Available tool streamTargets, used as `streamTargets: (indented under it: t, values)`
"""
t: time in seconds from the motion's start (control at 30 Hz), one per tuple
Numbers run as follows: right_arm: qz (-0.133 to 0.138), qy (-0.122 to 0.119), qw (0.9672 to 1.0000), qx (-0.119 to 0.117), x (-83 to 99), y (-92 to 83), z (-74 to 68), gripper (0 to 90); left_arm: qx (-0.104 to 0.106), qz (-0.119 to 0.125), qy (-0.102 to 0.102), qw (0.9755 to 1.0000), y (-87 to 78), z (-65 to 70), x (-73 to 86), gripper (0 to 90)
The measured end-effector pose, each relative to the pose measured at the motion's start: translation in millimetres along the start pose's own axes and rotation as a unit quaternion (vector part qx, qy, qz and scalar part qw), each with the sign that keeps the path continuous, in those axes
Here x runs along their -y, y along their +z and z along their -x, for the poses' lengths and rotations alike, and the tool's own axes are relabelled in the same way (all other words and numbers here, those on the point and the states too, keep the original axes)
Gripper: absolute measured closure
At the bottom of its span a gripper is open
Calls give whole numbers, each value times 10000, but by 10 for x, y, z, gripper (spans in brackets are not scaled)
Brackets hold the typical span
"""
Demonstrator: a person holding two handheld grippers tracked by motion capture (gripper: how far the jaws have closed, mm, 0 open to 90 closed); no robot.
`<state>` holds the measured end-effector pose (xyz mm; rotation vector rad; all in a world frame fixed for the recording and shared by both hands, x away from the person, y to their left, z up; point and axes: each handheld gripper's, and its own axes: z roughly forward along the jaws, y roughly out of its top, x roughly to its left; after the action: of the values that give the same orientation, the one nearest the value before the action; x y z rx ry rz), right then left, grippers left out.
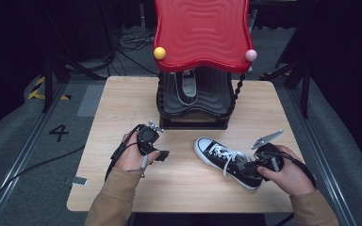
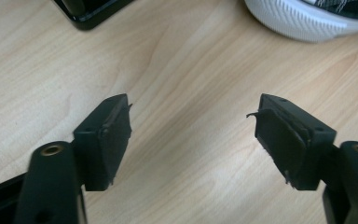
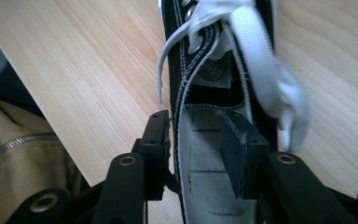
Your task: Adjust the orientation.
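Wooden desk [image 1: 122,188]: right gripper [image 3: 198,140] pinching black sneaker [image 1: 226,162] collar between jaws, left gripper [image 2: 193,133] hovering wide open, empty.

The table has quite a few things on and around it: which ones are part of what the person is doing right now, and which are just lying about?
In use, it seems:
- black sneaker, collar gripped by the right gripper
- left gripper, open over bare wood
- shoe rack, holding a second shoe

Lying about:
- small silver object at the table's left edge
- floor cables

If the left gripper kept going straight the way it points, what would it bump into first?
Probably the white rubber toe of the black canvas sneaker. The open left gripper has bare light wooden table ahead before it, though depth is unclear.
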<state>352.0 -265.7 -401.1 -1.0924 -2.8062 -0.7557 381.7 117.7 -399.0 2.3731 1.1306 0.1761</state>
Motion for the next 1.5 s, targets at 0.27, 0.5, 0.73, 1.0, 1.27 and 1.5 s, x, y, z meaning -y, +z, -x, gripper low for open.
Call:
streamTargets:
  t: [0.27, 0.5, 0.73, 1.0, 1.27, 1.5]
  values:
    - [-914, -67, 9956, 174, -116, 279, -56, 670, -41, -3, -36, 10000, -30, -28, 77, 245]
    - [-1107, -98, 9937, 112, -165, 530, -170, 648, -97, 18, -93, 9999, -51, -59, 118, 245]
    - [-719, -67, 9971, 249, -168, 542, -163, 663, -83, 34, -115, 9999, -58, -70, 117, 244]
    - [-113, 12, 9990, 430, -161, 506, -175, 662, -63, 61, -111, 9999, -55, -79, 108, 243]
    - [472, 90, 9980, 403, -187, 439, -165, 670, -61, 68, -97, 9999, -70, -89, 116, 242]
    - [366, 3, 9980, 524, -181, 564, -152, 661, -23, 14, -84, 10000, -44, -89, 122, 242]
